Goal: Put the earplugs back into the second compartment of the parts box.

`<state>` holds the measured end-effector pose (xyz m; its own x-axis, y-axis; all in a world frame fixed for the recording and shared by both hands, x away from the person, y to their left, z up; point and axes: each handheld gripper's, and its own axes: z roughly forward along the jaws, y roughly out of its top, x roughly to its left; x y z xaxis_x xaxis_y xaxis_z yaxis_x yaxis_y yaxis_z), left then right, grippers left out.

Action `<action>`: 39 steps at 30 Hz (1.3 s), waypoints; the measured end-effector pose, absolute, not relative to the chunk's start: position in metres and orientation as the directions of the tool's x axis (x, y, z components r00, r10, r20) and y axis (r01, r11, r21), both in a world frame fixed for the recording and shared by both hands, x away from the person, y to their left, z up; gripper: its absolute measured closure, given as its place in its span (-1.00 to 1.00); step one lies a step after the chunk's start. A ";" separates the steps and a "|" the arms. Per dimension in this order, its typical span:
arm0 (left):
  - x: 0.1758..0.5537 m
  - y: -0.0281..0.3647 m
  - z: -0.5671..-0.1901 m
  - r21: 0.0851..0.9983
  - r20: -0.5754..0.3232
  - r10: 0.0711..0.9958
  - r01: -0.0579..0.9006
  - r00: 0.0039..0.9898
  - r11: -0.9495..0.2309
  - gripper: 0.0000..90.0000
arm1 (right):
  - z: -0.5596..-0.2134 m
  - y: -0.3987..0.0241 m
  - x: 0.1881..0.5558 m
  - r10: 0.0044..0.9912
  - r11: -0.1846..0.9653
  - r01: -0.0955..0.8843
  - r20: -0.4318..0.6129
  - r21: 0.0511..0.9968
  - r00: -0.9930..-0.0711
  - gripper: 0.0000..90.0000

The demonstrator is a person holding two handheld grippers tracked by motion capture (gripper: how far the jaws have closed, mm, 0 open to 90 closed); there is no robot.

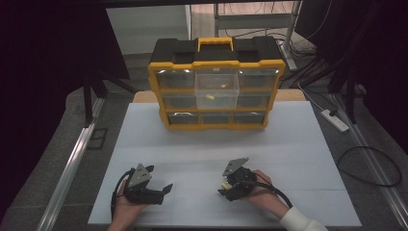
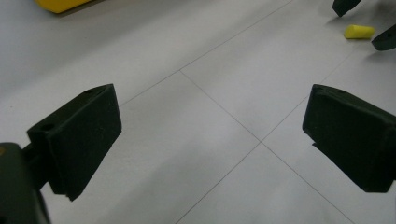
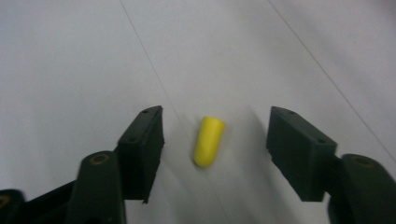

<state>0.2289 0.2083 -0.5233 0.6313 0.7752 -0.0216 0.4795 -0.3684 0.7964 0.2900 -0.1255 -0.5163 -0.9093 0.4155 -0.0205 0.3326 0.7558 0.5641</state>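
A small yellow foam plug (image 3: 208, 141) lies on the white table (image 1: 288, 144) near its front. My right gripper (image 1: 225, 185) is lowered over it, and its two black jaws stand on either side of the plug without touching it. In the right gripper view the gripper (image 3: 216, 122) is open around the plug. The left gripper view shows the same plug (image 2: 358, 31) far off, between the right gripper's fingertips (image 2: 343, 5). My left gripper (image 1: 159, 179) rests at the front left, open, with bare table between its jaws (image 2: 210, 116).
A yellow and black drawer organizer (image 1: 216, 53) stands at the back of the table. Its clear upper middle drawer (image 1: 216, 86) is pulled out, with a yellow piece (image 1: 210, 97) inside. A power strip (image 1: 335, 120) and cables lie on the floor to the right.
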 end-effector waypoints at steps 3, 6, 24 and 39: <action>0.229 0.209 -0.523 0.797 -0.022 0.775 0.480 0.631 -0.368 -0.90 | -0.516 -0.124 0.290 0.398 0.767 0.322 -0.018 0.555 -0.917 0.15; 0.229 0.208 -0.523 0.797 -0.022 0.775 0.480 0.631 -0.368 -0.90 | -0.515 -0.123 0.289 0.390 0.771 0.320 -0.012 0.550 -0.921 0.57; 0.228 0.209 -0.522 0.801 -0.022 0.777 0.476 0.629 -0.363 -0.90 | -0.471 -0.157 0.283 0.444 0.545 0.293 0.026 0.786 -0.896 0.76; 0.228 0.209 -0.522 0.803 -0.021 0.779 0.474 0.627 -0.361 -0.90 | -0.427 -0.191 0.281 0.512 0.319 0.241 0.047 0.917 -0.858 0.76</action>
